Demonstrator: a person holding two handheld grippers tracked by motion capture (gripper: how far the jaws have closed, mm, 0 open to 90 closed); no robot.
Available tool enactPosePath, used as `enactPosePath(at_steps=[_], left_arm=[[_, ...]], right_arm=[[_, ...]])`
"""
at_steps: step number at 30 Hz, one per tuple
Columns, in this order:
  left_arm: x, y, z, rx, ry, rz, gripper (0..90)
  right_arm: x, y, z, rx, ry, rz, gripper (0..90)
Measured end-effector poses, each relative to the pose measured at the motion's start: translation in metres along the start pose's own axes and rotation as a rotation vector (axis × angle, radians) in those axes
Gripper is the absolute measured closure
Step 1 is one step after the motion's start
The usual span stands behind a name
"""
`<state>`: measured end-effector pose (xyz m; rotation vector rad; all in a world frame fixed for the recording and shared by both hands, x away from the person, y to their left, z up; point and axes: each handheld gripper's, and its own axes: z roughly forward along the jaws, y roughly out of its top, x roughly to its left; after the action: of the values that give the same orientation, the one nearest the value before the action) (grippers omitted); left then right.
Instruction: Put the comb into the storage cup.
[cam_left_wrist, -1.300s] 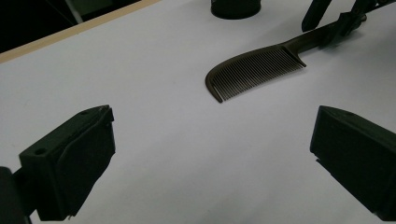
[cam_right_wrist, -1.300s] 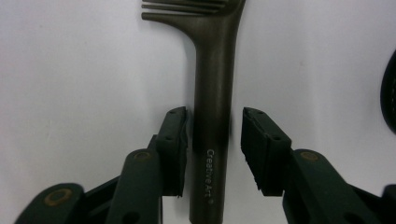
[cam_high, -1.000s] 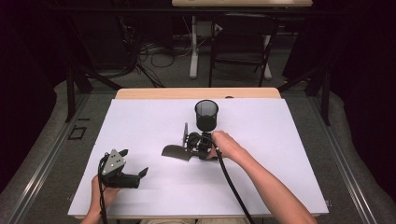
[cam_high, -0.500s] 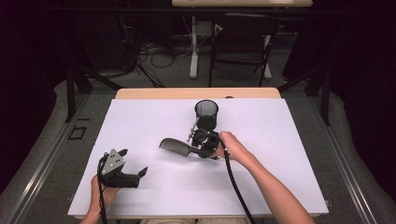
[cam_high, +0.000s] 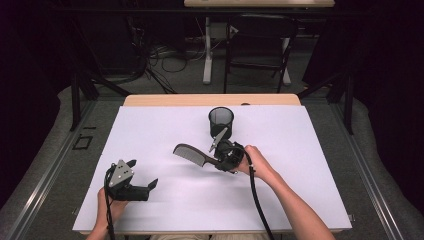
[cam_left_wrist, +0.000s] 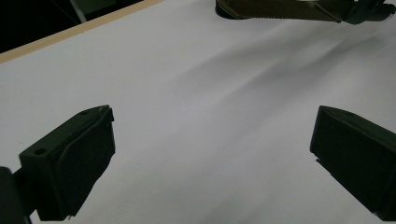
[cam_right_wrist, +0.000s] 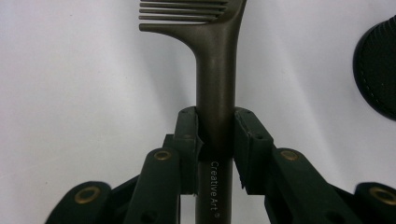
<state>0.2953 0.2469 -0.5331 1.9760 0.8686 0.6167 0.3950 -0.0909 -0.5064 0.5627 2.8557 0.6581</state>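
A dark comb (cam_high: 191, 153) hangs a little above the white sheet, its teeth pointing left. My right gripper (cam_high: 217, 161) is shut on its handle, just in front of the black mesh cup (cam_high: 221, 120). In the right gripper view both pads clamp the comb (cam_right_wrist: 215, 70) at the handle, where my right gripper (cam_right_wrist: 215, 135) meets it, and the cup (cam_right_wrist: 380, 70) sits at the right edge. My left gripper (cam_high: 143, 173) rests near the front left of the sheet, open and empty. In the left gripper view its jaws (cam_left_wrist: 210, 158) stand wide apart, with the comb (cam_left_wrist: 280, 9) far off at the top.
The white sheet (cam_high: 310, 195) covers the table, with a strip of wooden edge (cam_high: 210, 100) at the back. A chair (cam_high: 257, 45) and floor cables (cam_high: 165, 55) lie beyond the table. A cable trails from each gripper toward the front edge.
My right gripper has carried the comb slightly up and to the right, nearer the cup. The left gripper has stayed where it was.
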Motion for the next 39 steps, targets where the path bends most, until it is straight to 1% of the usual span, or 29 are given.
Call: enactPosePath(at_steps=[3, 4, 5, 7, 8, 13, 14, 16, 19, 22, 24, 26, 29, 34, 39], left_arm=[[0.000, 0.000, 0.000, -0.002, 0.000, -0.003, 0.2], [0.000, 0.000, 0.000, -0.003, -0.001, -0.005, 0.2], [0.000, 0.000, 0.000, -0.002, -0.001, -0.003, 0.2], [0.000, 0.000, 0.000, -0.002, -0.001, -0.003, 0.2], [0.000, 0.000, 0.000, -0.003, -0.002, -0.003, 0.2], [0.001, 0.000, 0.000, -0.003, -0.003, -0.006, 0.2], [0.001, 0.000, 0.000, -0.003, -0.002, -0.007, 0.2], [0.000, 0.000, 0.000, -0.005, -0.001, -0.009, 0.2], [0.000, 0.000, 0.000, -0.006, 0.001, -0.006, 0.2], [0.001, 0.000, 0.000, -0.006, 0.002, -0.010, 0.2], [0.001, 0.000, 0.000, -0.003, 0.002, -0.006, 0.2], [0.000, 0.000, 0.000, -0.007, 0.002, -0.007, 0.2], [0.001, 0.000, -0.001, -0.008, 0.003, -0.004, 0.2], [0.001, 0.000, 0.000, -0.007, 0.003, -0.008, 0.2], [0.001, 0.000, 0.000, -0.008, 0.006, -0.007, 0.2]], right_arm=[[0.002, -0.004, -0.002, -0.011, -0.006, 0.011, 72.9], [0.002, -0.005, -0.002, -0.019, -0.007, 0.007, 72.9], [0.002, -0.007, -0.004, -0.039, -0.009, 0.012, 72.9], [0.003, -0.008, -0.005, -0.043, -0.012, 0.013, 73.0], [0.004, -0.009, -0.007, -0.065, -0.019, 0.019, 72.9], [0.006, -0.013, -0.010, -0.074, -0.020, 0.023, 72.9], [0.006, -0.015, -0.010, -0.082, -0.021, 0.019, 72.9], [0.007, -0.017, -0.010, -0.097, -0.023, 0.030, 72.9], [0.008, -0.021, -0.010, -0.107, -0.028, 0.032, 72.9], [0.009, -0.024, -0.013, -0.146, -0.032, 0.043, 72.9], [0.009, -0.026, -0.015, -0.162, -0.038, 0.040, 72.9], [0.010, -0.027, -0.015, -0.161, -0.040, 0.042, 72.9], [0.011, -0.029, -0.016, -0.178, -0.048, 0.038, 72.9], [0.011, -0.033, -0.019, -0.200, -0.053, 0.057, 72.9], [0.011, -0.036, -0.021, -0.219, -0.051, 0.065, 73.0]])
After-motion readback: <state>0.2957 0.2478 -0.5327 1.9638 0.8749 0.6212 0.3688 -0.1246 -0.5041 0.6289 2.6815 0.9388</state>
